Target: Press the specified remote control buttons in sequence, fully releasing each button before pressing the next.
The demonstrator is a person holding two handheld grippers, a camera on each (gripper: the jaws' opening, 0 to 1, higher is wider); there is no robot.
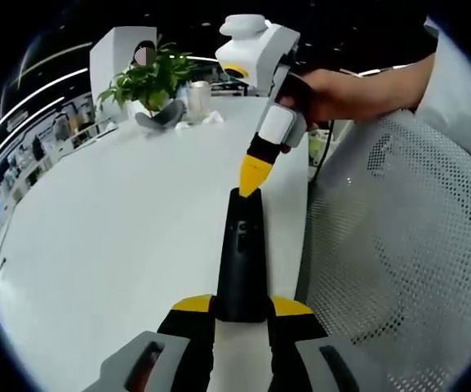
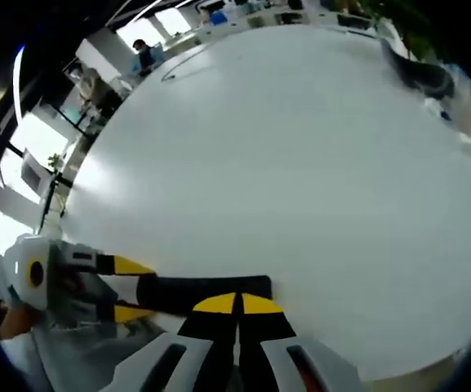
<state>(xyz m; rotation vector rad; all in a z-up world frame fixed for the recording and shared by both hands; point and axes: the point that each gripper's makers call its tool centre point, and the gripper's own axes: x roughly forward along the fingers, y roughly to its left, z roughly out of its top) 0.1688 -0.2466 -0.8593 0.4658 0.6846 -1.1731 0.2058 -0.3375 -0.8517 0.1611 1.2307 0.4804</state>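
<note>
A black remote control [image 1: 241, 261] lies lengthwise on the white table [image 1: 104, 245], close to its edge. My left gripper [image 1: 242, 307] is shut on the remote's near end, one yellow-tipped finger on each side. My right gripper [image 1: 254, 178], held by a hand, comes down from above with its yellow tips closed together. They touch the remote's top face at its far end. In the right gripper view, the right gripper [image 2: 237, 304] is shut, tips over the remote [image 2: 206, 291]. The left gripper [image 2: 137, 290] clamps the remote from the left.
A potted plant [image 1: 149, 80], a grey object [image 1: 160, 119] and a cup [image 1: 198, 98] stand at the table's far end. A white mesh chair [image 1: 398, 245] sits right beside the table edge. A dark object [image 2: 415, 75] lies far across the table.
</note>
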